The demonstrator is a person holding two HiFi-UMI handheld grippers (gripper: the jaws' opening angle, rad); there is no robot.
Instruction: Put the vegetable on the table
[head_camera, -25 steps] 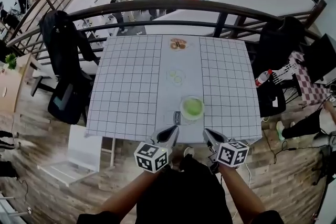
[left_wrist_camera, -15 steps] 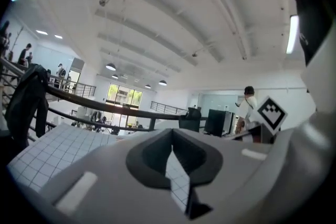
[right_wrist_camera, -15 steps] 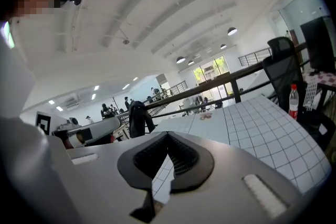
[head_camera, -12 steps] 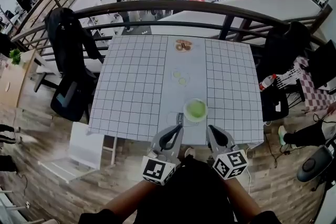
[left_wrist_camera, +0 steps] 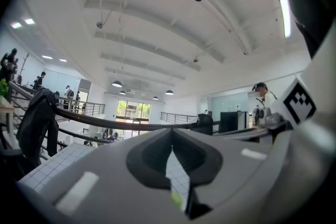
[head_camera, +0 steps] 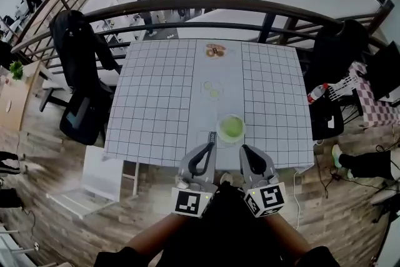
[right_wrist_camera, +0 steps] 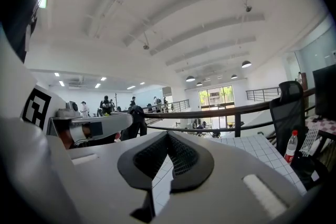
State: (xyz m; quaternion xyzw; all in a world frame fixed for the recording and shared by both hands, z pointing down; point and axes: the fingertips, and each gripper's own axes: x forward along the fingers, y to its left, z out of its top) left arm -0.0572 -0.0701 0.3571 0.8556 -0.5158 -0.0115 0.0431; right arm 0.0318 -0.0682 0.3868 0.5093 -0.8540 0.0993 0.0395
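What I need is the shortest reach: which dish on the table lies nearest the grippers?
The green bowl, by the near edge; the clear plate sits mid-table, the plate of brown food farthest.

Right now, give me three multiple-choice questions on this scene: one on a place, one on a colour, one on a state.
1. Where on the table does the bowl stand?
A. By the near edge
B. By the far edge
C. At the left corner

2. What colour is the bowl?
A. Red
B. Green
C. Blue

3. How are the left gripper and the right gripper?
A. Both shut and empty
B. Both wide open
C. Left shut on the bowl

Answers:
1. A, the head view shows the bowl just ahead of both grippers, at the edge nearest the person.
2. B, it shows pale green in the head view.
3. A, each gripper view shows its jaws together with nothing between them.
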